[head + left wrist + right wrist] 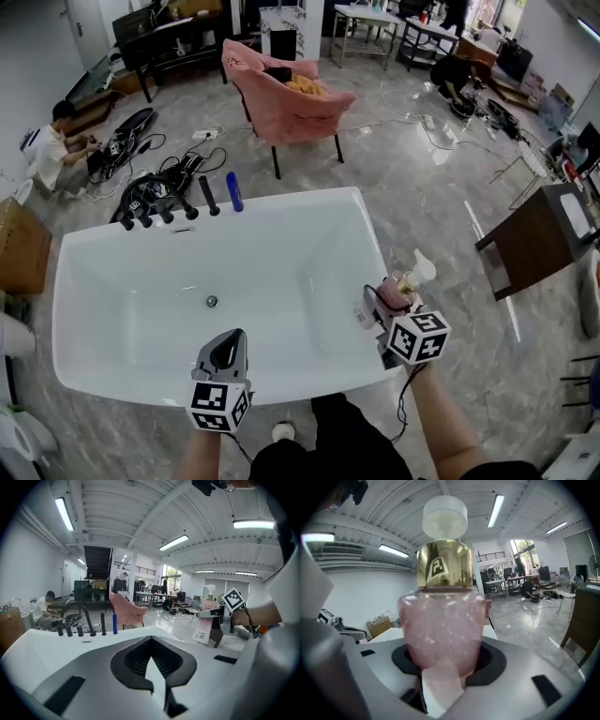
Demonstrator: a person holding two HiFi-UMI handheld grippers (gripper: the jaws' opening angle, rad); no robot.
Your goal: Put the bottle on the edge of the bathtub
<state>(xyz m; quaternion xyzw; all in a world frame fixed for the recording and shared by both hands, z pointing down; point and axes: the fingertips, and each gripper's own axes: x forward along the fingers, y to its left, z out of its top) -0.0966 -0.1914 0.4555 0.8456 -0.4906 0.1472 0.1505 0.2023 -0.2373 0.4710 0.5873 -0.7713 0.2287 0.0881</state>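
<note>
A pink glass bottle (440, 625) with a gold collar and a white pump cap stands upright between the jaws of my right gripper (440, 679), which is shut on its body. In the head view the bottle (401, 291) and right gripper (392, 305) hang just beside the right rim of the white bathtub (373, 253), near its front corner. My left gripper (225, 347) is over the tub's front rim, shut and empty (149, 667). The left gripper view shows the bottle (205, 629) off to its right.
Black tap handles (164, 214) and a blue bottle (233, 191) stand on the tub's far rim. There is a drain (212, 301) in the tub floor. A pink armchair (281, 94) is behind, a dark table (539, 234) to the right, and a person (52, 145) with cables on the floor to the left.
</note>
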